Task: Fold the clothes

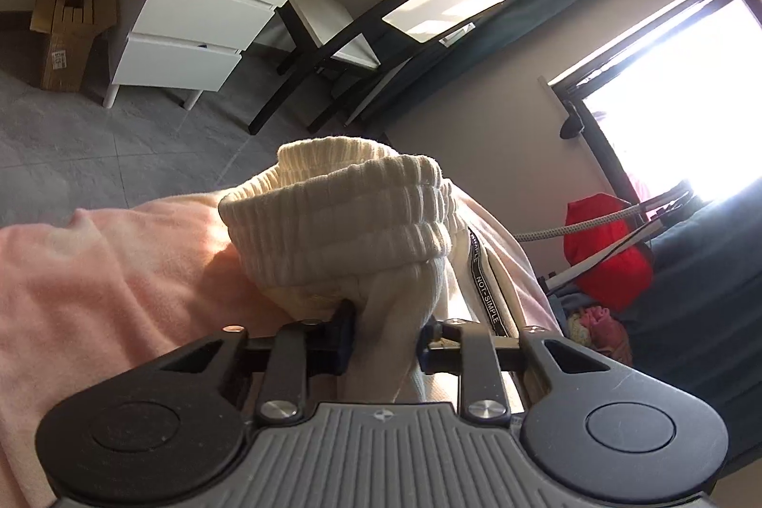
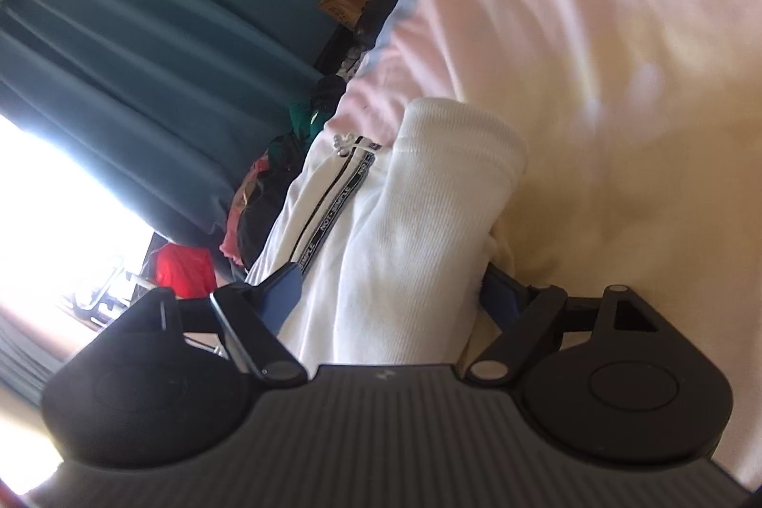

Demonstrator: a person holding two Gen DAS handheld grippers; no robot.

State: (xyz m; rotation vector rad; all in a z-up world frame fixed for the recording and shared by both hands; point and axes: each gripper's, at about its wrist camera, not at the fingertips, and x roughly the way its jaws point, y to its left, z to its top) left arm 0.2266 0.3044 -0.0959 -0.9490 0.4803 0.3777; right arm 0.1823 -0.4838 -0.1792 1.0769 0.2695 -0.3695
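A cream-white ribbed garment (image 1: 343, 217) with a black-and-white "NOT SIMPLE" tape stripe lies bunched on a pink bed sheet (image 1: 95, 279). My left gripper (image 1: 383, 334) is shut on a fold of this garment just below its ribbed cuff. In the right wrist view the same garment (image 2: 405, 222) fills the space between the fingers of my right gripper (image 2: 395, 293). The blue pads (image 2: 285, 289) stand wide apart on either side of the cloth, so this gripper is open around it.
A white drawer unit (image 1: 200, 22), a black-and-white chair (image 1: 381, 17) and cardboard boxes (image 1: 66, 27) stand on the grey floor beyond the bed. Teal curtains (image 2: 143, 32), a bright window (image 1: 690, 103), a red bag (image 1: 605, 251) and a clothes pile (image 2: 266, 184) lie to the side.
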